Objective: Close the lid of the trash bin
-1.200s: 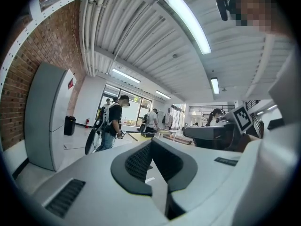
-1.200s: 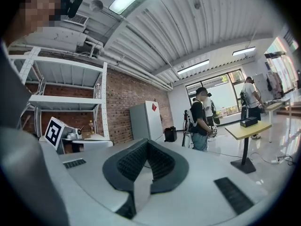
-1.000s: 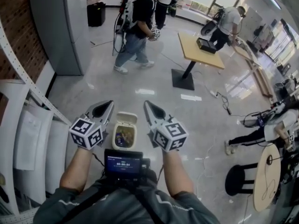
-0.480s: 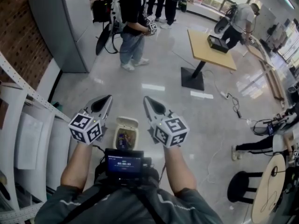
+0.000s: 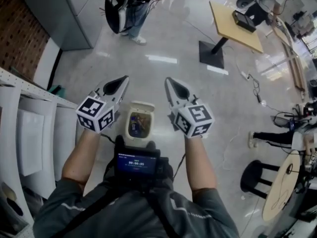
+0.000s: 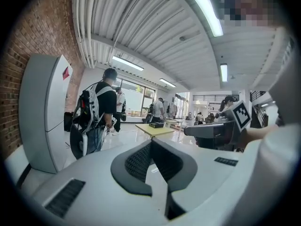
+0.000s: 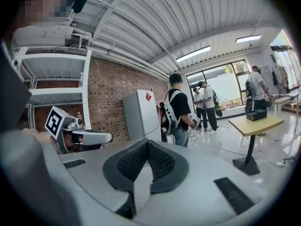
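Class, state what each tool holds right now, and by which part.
Nothing is held: the left tool and right tool are both shut and empty, flanking the open trash bin.

The left gripper (image 5: 120, 81) and the right gripper (image 5: 171, 83) now reach a little farther out and wider apart on either side of the open trash bin (image 5: 142, 106), while the person with the backpack (image 5: 130, 14) stands farther off.

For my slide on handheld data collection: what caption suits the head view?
Left gripper and right gripper, both shut, flank the trash bin on the floor, its lid open.
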`<state>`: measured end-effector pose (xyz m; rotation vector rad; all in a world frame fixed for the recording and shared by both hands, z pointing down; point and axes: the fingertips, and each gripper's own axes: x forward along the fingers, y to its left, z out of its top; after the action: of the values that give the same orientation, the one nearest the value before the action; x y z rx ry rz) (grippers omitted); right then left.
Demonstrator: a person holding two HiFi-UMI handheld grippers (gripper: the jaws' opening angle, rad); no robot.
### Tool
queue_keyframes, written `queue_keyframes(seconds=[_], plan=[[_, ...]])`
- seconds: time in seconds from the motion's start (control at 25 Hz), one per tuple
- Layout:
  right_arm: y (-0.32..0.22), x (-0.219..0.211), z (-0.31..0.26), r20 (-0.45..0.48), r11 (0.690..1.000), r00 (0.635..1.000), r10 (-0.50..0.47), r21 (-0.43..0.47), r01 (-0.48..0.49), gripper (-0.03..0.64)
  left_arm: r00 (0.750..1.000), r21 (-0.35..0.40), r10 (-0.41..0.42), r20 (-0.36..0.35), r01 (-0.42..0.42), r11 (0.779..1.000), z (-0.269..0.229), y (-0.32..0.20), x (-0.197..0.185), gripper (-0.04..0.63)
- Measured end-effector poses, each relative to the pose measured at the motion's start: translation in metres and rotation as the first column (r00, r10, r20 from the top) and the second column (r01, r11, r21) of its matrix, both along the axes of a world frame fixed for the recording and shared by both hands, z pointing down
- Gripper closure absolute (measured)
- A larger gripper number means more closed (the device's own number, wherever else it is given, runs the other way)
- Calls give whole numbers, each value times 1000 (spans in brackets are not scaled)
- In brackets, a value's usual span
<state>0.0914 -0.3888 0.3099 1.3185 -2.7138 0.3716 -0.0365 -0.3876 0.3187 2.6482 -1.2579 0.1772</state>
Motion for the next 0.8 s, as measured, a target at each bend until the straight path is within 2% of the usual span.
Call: queue_keyframes(seconds=[0.12, 0.32, 0.48, 0.68, 0.8], plan=[[-11, -10, 21, -29, 999, 1000, 10, -33, -11, 606, 1000, -31, 13, 20, -13, 999, 22, -13, -9, 600], [-26, -21, 83, -52, 993, 999, 13, -117, -20, 606, 996, -110, -1, 85, 10, 994, 90, -34, -23, 600], [-34, -20, 144, -62, 975, 997, 40, -215, -53, 606, 994, -210, 2, 109, 21, 977, 148, -41, -23, 600], [-47, -27, 204, -111, 960, 994, 14, -276, -44, 606, 986, -264, 83, 148, -42, 964, 201, -52, -11, 600], [-46, -33, 238, -110, 940, 994, 18, -337, -54, 606, 977, -314, 135, 163, -78, 946, 234, -52, -6, 600]])
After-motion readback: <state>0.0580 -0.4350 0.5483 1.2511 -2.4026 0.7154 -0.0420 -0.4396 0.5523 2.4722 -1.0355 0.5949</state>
